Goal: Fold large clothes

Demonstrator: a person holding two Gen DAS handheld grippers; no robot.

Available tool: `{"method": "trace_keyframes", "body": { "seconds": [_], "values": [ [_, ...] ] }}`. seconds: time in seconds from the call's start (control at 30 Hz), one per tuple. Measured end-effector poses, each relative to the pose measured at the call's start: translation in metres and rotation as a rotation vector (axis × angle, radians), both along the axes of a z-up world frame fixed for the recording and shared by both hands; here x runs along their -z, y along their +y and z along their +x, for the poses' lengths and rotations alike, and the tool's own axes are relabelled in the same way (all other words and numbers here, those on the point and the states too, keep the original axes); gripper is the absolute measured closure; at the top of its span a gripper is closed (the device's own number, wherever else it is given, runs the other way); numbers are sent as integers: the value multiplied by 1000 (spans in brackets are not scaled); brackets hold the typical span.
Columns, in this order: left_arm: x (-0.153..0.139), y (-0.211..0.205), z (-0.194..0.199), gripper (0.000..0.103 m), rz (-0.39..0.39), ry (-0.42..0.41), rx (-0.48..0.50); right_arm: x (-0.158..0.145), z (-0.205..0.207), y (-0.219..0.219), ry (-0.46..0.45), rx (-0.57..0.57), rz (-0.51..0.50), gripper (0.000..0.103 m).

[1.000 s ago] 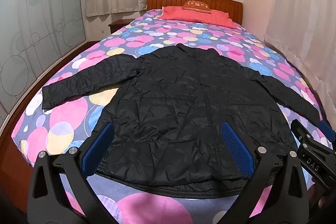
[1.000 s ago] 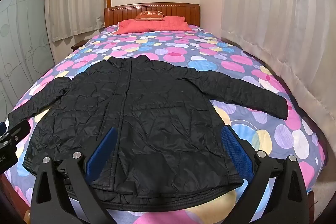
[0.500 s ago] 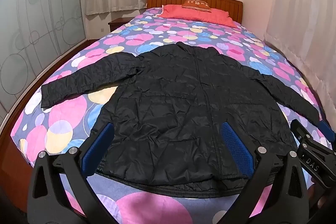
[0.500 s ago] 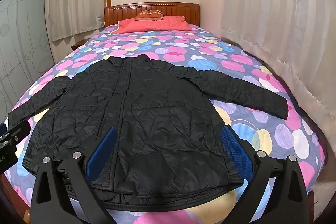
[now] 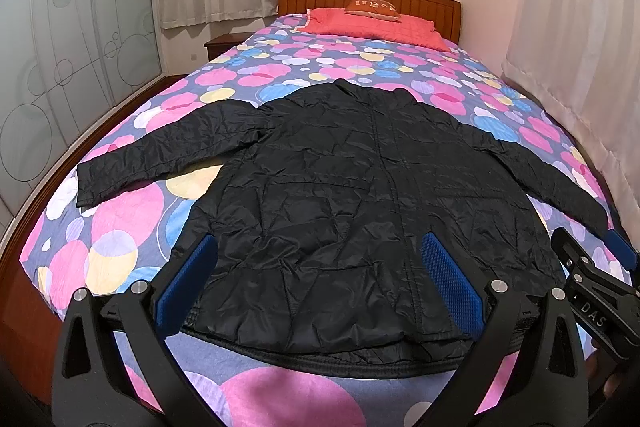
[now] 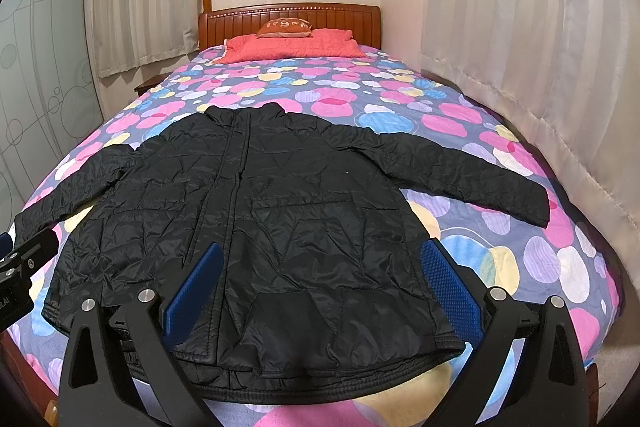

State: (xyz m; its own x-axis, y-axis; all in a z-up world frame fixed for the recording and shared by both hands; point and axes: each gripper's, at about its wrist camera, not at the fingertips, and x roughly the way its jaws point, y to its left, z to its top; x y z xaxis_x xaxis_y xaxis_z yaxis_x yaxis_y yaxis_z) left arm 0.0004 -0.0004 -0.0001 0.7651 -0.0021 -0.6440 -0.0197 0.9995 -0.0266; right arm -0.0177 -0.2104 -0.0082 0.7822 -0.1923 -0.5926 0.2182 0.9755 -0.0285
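Jacket (image 5: 360, 211), black quilted, lies flat front-up on the bedspread (image 5: 132, 219), filling centre frame in both wrist views, sleeves spread to left and right edges, hem nearest the cameras. Left gripper (image 5: 320, 283) hangs above the hem, jaws wide apart, nothing between the blue pads (image 5: 188, 283). Right gripper (image 6: 320, 287) likewise spread wide over the hem, holding nothing; it also shows at lower right of the left view (image 5: 592, 291). No fold started, by the look of it. Risks, as I judge them: slick puffy fabric could slip from a shallow pinch; grabbing only the top layer would drag the front open; the left sleeve (image 5: 160, 155) ends near the bed edge and could slide off. Red pillow (image 5: 376, 27) at top centre is well clear.
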Motion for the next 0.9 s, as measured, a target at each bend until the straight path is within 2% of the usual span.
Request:
{"method": "trace_keyframes", "body": {
  "seconds": [0.5, 0.63, 0.9],
  "values": [
    [1, 0, 0, 2, -2, 10, 0, 2, 1, 0, 3, -1, 1, 5],
    [11, -8, -8, 2, -4, 15, 1, 2, 1, 0, 2, -1, 2, 5],
    [13, -9, -10, 2, -5, 18, 0, 3, 1, -1, 3, -2, 1, 5]
  ]
}}
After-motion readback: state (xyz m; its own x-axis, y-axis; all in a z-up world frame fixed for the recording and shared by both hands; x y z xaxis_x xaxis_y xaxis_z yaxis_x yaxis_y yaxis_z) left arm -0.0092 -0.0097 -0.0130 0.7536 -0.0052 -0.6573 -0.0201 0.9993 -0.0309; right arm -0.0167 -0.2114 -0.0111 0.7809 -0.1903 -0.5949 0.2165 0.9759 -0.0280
